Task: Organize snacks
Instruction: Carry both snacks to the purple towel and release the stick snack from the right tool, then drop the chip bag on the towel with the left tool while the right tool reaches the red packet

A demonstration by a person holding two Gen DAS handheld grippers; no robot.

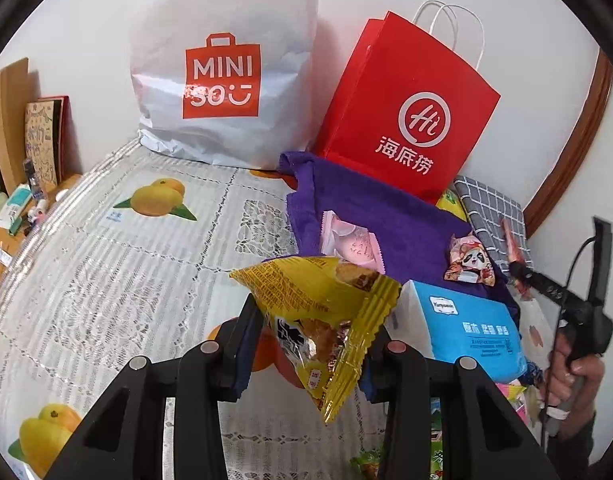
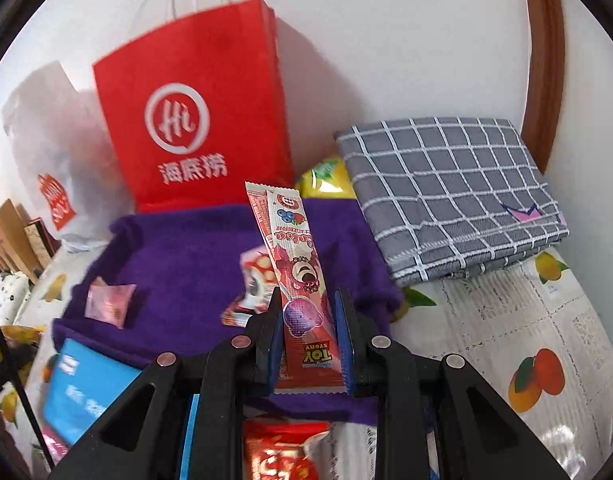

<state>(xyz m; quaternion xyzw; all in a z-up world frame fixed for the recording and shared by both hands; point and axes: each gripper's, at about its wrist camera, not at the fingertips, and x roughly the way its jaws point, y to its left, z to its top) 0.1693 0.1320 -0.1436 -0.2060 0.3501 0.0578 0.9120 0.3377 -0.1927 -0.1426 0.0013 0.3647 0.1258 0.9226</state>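
yellow snack packet point(image 1: 326, 320) sits right at my left gripper point(image 1: 314, 344), pinched between the two fingers and lifted off the tablecloth point(image 1: 106, 280), crimped corner hanging down toward the camera. right gripper point(image 2: 310, 340) is clamped on the pink toy story candy stick point(image 2: 298, 280), long axis roughly upright, leaning slightly left, top end toward the red paper bag point(image 2: 194, 120).

key relation: purple towel point(image 2: 178, 256) is dead ahead of the right gripper and ahead-right of the left. my guess is the towel is the sorting spot, since a pink wrapped sweet point(image 2: 108, 300) and a panda-print packet point(image 1: 472, 264) already lie on it. right is nearer and almost over it; left has to cross over the blue tissue pack point(image 1: 466, 332) to reach it.

hard to read: left side of the right wrist view is motion-blurred. panda packet is half hidden behind the stick there. a yellow-green item point(image 2: 326, 180) is wedged between the bag and the grey checked cloth point(image 2: 446, 200), can't identify it. red wrapper point(image 2: 282, 452) under the right gripper is cut off.
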